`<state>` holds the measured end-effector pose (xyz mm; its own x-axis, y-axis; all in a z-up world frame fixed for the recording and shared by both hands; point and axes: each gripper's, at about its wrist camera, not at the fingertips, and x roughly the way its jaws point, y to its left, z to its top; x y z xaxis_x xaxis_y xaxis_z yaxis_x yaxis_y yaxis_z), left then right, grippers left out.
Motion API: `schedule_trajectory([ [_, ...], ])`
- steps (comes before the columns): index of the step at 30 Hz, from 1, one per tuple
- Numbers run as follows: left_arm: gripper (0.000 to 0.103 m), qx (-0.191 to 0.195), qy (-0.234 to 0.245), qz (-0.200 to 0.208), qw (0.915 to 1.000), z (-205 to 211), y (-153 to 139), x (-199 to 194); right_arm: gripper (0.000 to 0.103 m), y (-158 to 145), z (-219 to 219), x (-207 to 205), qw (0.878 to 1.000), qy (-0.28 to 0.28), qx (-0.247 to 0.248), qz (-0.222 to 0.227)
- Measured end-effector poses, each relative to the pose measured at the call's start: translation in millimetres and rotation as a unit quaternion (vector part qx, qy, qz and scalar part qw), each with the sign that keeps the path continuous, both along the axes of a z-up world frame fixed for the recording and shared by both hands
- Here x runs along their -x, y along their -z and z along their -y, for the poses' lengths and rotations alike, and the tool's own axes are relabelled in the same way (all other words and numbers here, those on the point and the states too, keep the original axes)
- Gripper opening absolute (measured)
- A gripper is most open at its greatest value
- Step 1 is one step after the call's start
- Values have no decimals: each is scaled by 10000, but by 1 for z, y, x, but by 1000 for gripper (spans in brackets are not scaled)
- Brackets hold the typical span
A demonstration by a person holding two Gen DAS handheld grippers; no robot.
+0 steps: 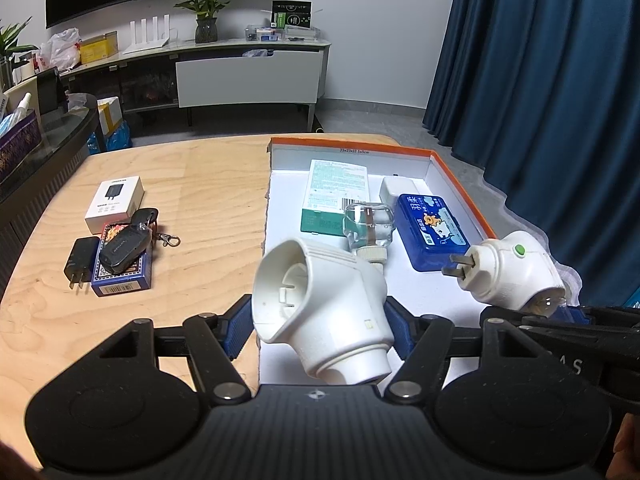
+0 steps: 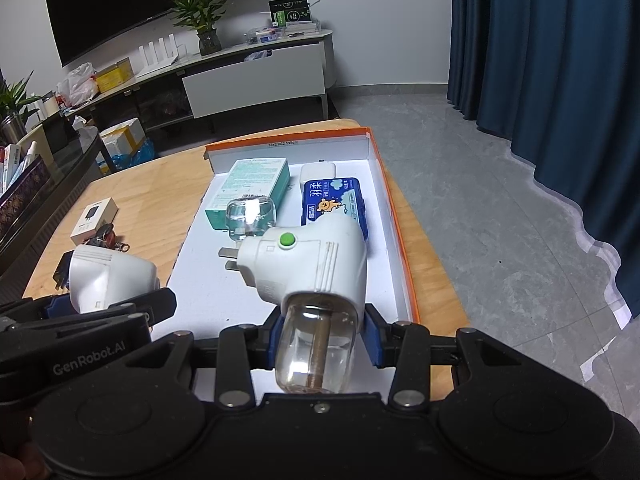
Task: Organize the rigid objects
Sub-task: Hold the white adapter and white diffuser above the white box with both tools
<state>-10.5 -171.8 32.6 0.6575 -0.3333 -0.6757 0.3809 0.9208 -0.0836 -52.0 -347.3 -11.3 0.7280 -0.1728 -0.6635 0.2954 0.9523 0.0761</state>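
Left gripper [image 1: 320, 330] clamps an empty white heater [image 1: 320, 312], bottle socket facing camera. Right gripper [image 2: 320, 332] grips a bottled heater [image 2: 312, 268], prongs toward 9 o'clock. Both over the tray's [image 1: 460, 184] near end. Loose bottle [image 1: 368, 224] at 12 o'clock.

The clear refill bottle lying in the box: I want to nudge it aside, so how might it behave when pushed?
The clear refill bottle lies on its side with rounded walls, so it may roll. It looks glassy, probably slippery and possibly fragile. Liquid seems to be inside, so it could feel heavier than expected.
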Motion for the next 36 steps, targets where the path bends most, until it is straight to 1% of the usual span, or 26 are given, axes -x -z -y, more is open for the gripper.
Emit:
schedule_trajectory([
  [25,69,-4,7,-33,10000,1,2,-2,49,3,1,-4,10000,-28,-33,-71],
  [36,69,-34,45,-53,10000,2,2,-5,49,7,6,-8,9999,75,18,-131],
])
